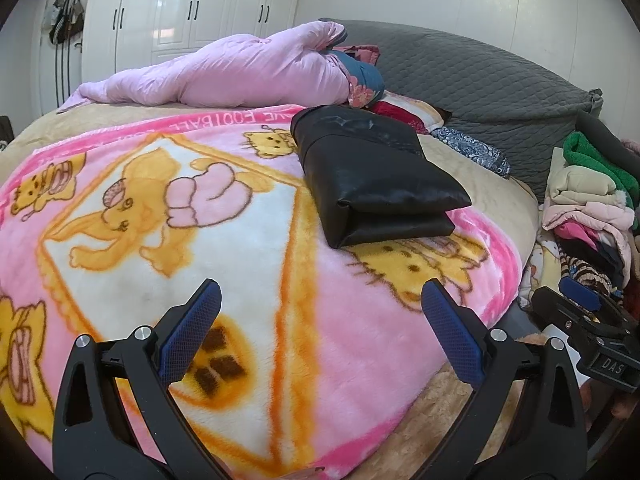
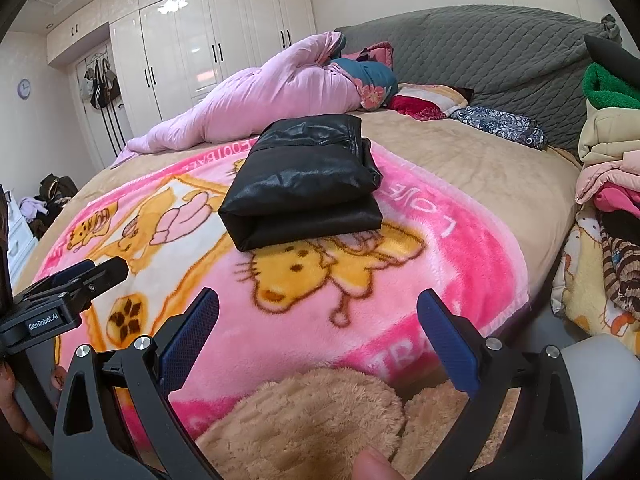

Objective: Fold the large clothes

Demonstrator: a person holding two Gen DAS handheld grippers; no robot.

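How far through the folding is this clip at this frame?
Done: the black garment lies folded into a compact bundle on the pink blanket. In hand: nothing; left gripper and right gripper are open and empty. Left: possibly the clothes pile beside the bed.

The left claw [image 2: 76,280] carries a label reading "GenRobot.AI". The right claw [image 1: 584,300] bears "DAS". The pink blanket [image 1: 280,320] shows "FOOTBALL" upside down.
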